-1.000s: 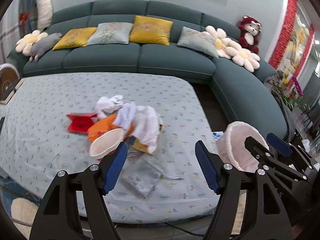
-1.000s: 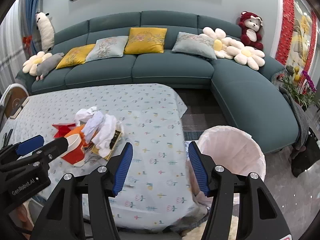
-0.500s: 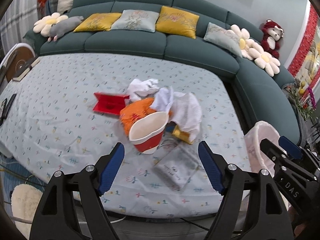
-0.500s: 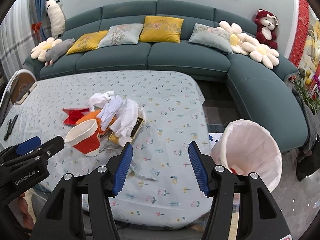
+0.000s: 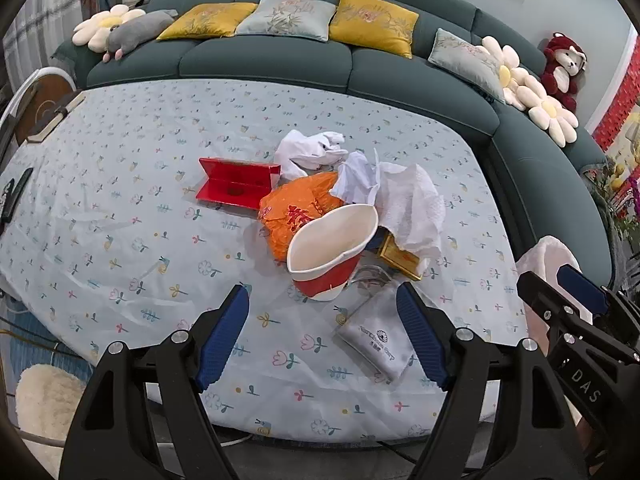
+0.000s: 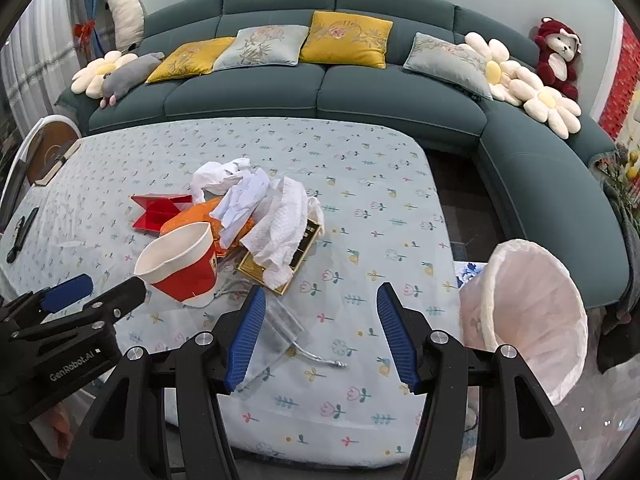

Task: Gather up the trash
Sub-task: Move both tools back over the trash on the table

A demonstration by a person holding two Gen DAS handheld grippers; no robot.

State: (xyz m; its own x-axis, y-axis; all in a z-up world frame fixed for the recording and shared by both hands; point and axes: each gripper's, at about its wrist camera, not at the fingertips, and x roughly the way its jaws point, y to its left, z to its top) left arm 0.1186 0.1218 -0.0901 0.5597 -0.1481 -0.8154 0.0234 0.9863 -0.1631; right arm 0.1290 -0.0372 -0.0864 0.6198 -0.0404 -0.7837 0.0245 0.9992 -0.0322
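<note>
A trash pile lies mid-table: a squashed red-and-white paper cup (image 5: pixel 332 252) (image 6: pixel 180 264), an orange bag (image 5: pixel 296 208), white crumpled tissues (image 5: pixel 404 204) (image 6: pixel 276 224), an open red box (image 5: pixel 236 184) (image 6: pixel 158 210), a gold box (image 5: pixel 400 258) (image 6: pixel 280 264) and a clear plastic packet (image 5: pixel 376 336) (image 6: pixel 280 328). A bin with a pale pink liner (image 6: pixel 532 316) (image 5: pixel 544 256) stands off the table's right edge. My left gripper (image 5: pixel 324 336) is open and empty, just short of the cup. My right gripper (image 6: pixel 320 332) is open and empty above the table's near right part.
The table has a flowered cloth (image 5: pixel 120 208) (image 6: pixel 380 208). A teal corner sofa (image 5: pixel 272 56) (image 6: pixel 400 92) with cushions and plush toys wraps behind and to the right. A black remote (image 6: pixel 22 234) and a book (image 5: pixel 54 122) lie at the far left.
Both grippers rose and tilted down toward the table; the pile now sits more central in both views. The left gripper drew back from the cup. Both stayed open.
</note>
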